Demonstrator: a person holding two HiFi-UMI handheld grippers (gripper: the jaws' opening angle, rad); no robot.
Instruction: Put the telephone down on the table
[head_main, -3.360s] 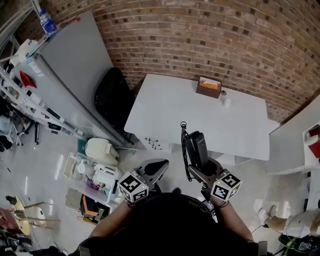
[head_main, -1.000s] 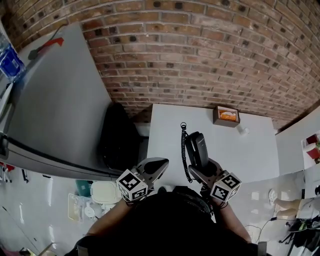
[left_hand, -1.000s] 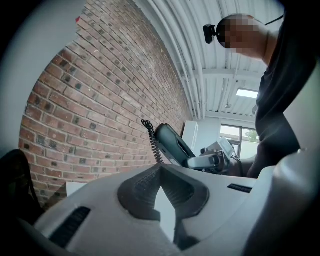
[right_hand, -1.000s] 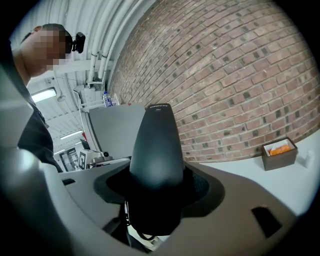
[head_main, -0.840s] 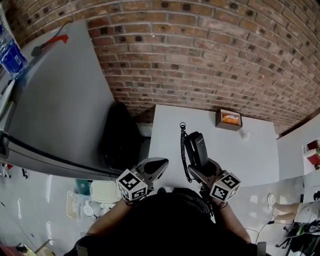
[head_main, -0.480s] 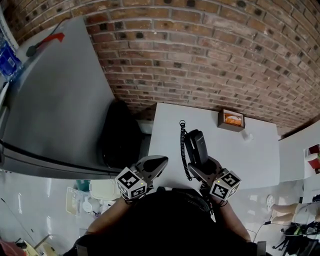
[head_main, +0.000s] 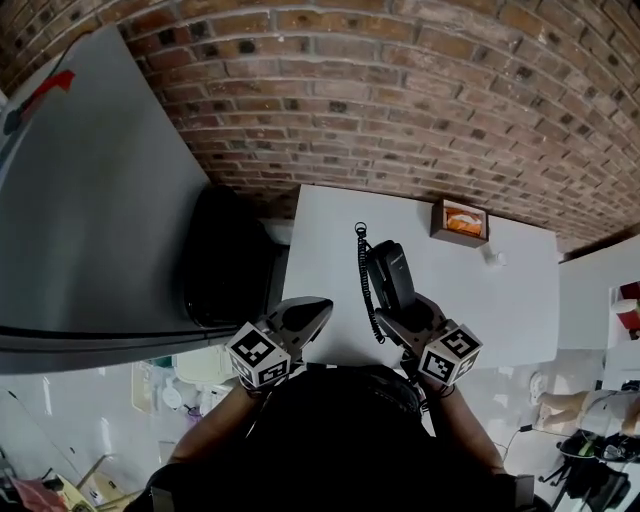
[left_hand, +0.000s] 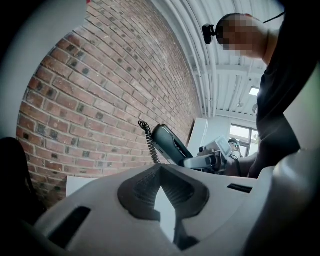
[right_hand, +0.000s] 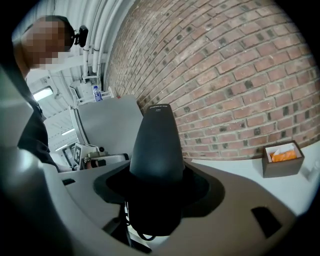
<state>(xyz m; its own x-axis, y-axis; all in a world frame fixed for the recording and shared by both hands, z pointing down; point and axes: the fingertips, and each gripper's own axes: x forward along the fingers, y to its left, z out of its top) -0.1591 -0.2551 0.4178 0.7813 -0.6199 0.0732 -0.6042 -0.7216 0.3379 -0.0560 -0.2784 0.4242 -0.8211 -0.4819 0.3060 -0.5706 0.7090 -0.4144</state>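
A black telephone handset with a coiled cord is held upright in my right gripper, which is shut on its lower end above the near edge of the white table. In the right gripper view the telephone fills the jaws and points toward the brick wall. My left gripper hovers at the table's near left corner, shut with nothing in it. The left gripper view has the telephone and its cord to the right, above the closed jaws.
A brown box with orange contents and a small white object stand at the table's far right, by the brick wall. A dark chair sits left of the table, beside a grey panel.
The view has shifted and the table lies a little closer under the grippers. Both grippers keep their pose, with the telephone still held in the right one.
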